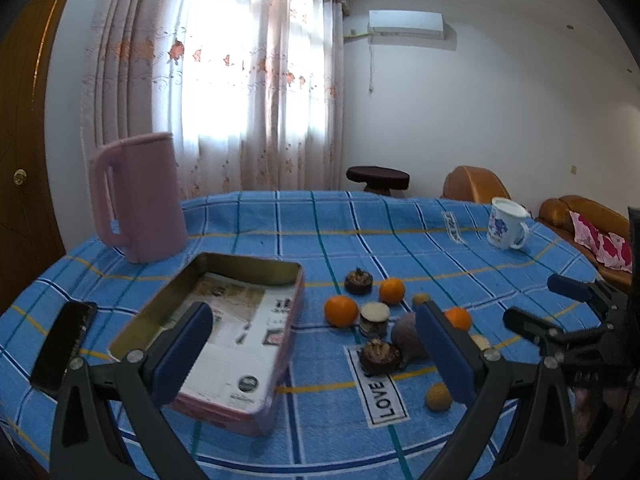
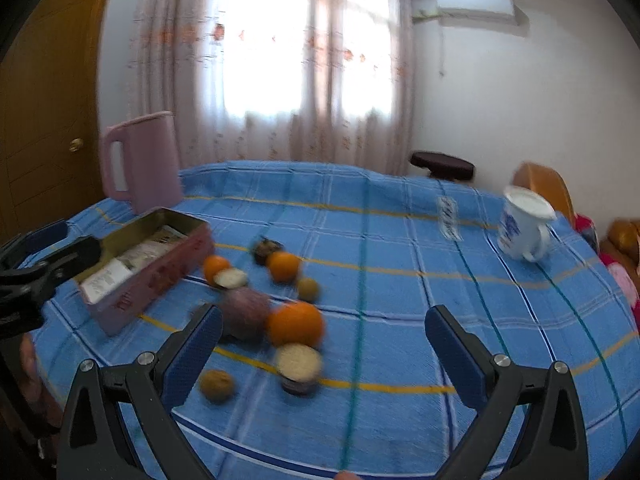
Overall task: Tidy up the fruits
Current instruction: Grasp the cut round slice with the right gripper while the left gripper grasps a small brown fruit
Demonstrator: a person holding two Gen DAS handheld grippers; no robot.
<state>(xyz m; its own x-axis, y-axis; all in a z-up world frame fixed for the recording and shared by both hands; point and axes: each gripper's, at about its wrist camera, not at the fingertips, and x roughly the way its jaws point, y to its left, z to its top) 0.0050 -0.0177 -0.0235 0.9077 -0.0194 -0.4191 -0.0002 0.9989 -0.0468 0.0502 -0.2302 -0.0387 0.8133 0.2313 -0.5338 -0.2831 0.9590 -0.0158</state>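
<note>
An open pink tin box [image 1: 248,266] with paper inside lies on the blue checked tablecloth [image 1: 320,232]. To its right sits a cluster of fruit: three oranges [image 1: 341,311], two dark mangosteens [image 1: 359,281], a round purple fruit [image 1: 406,338], a cut pale-faced piece [image 1: 375,317] and a brown walnut-like one [image 1: 438,397]. My left gripper [image 1: 314,354] hangs open above the box's right side, holding nothing. My right gripper [image 2: 326,352] is open and empty just in front of the nearest orange [image 2: 295,324] and a cut piece [image 2: 299,364]. The right wrist view is blurred.
A pink jug [image 1: 140,200] stands behind the box. A white and blue mug [image 1: 507,228] is at the far right. A dark phone [image 1: 64,344] lies at the left table edge. Brown sofas with a pink cushion [image 1: 600,240] and a dark stool [image 1: 378,178] stand beyond.
</note>
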